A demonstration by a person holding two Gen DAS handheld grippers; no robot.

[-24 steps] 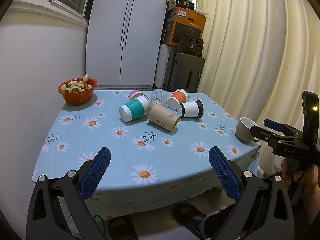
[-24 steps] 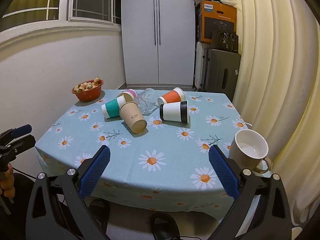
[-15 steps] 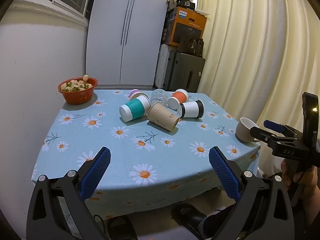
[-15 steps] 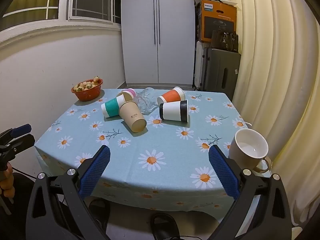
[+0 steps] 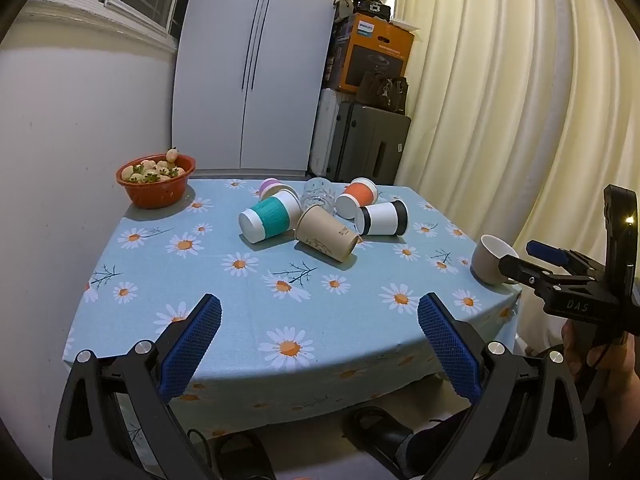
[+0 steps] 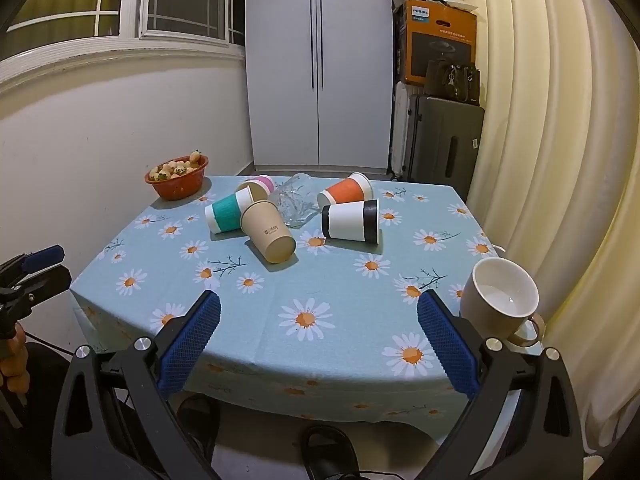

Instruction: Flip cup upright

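Several cups lie on their sides at the middle of the table: a teal-sleeved cup (image 5: 270, 217) (image 6: 228, 213), a brown paper cup (image 5: 326, 233) (image 6: 269, 232), a black-and-white cup (image 5: 382, 218) (image 6: 351, 221), an orange cup (image 5: 356, 198) (image 6: 346, 194), a pink cup (image 6: 260, 184) and a clear glass (image 5: 318, 196) (image 6: 294, 202). A beige mug (image 5: 490, 259) (image 6: 500, 300) stands upright at the right edge. My left gripper (image 5: 319, 338) and right gripper (image 6: 319, 332) are open and empty, held before the table's near edge.
The table has a blue daisy cloth (image 5: 248, 300) (image 6: 340, 280). A red bowl of strawberries (image 5: 156, 180) (image 6: 178, 178) sits at the far left corner. White wall on the left, curtain (image 6: 560, 160) on the right, suitcase and boxes (image 6: 440, 80) behind.
Both grippers have drifted very slightly; nothing on the table has moved.
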